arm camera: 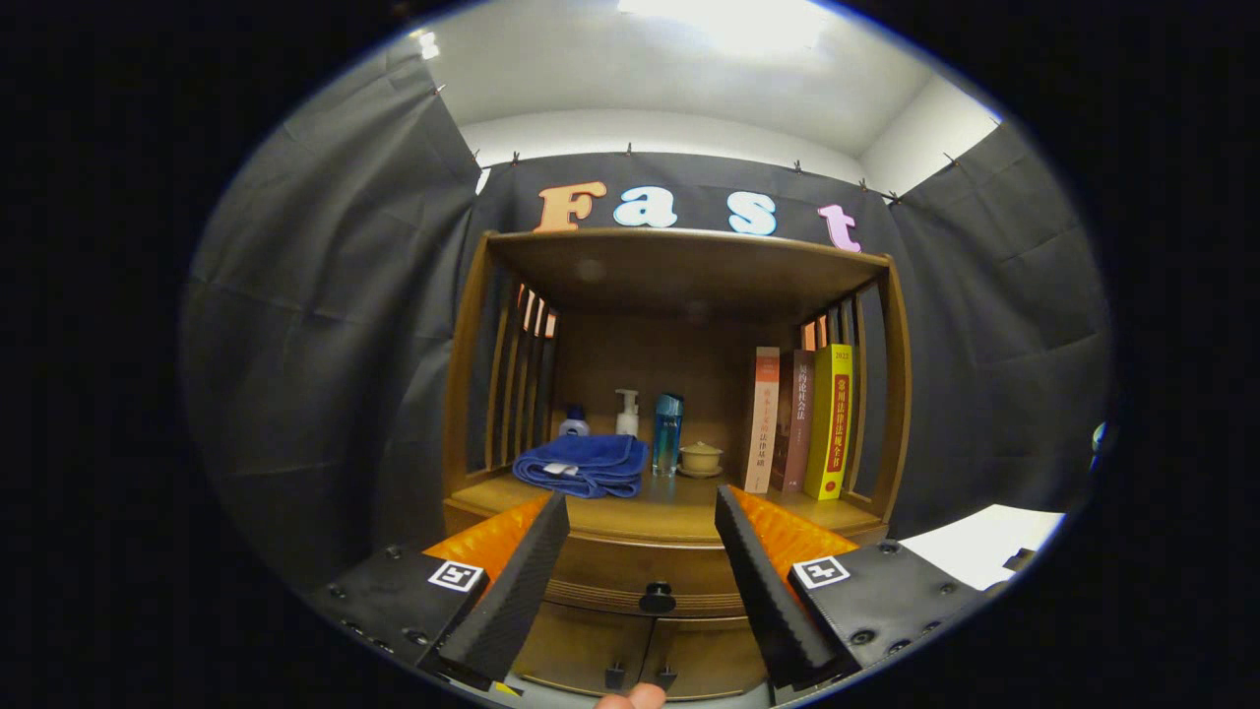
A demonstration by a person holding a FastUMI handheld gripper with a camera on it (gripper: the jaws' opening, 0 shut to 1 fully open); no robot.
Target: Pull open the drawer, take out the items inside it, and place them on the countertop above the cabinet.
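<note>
Hand-held gripper [645, 551]: fingers wide apart, empty. Drawer knob [657, 597] between them, drawer shut. Next: close on knob, pull.

Light source: a bright overhead lamp [728, 15], blown out to white glare.
Shelf interior: dim, the top board [679, 258] shadowing the back.
Countertop [669, 512]: a soft sheen at its front edge.
Distortion: fisheye bending, strongest at the sides.
Focus: sharp throughout.
</note>
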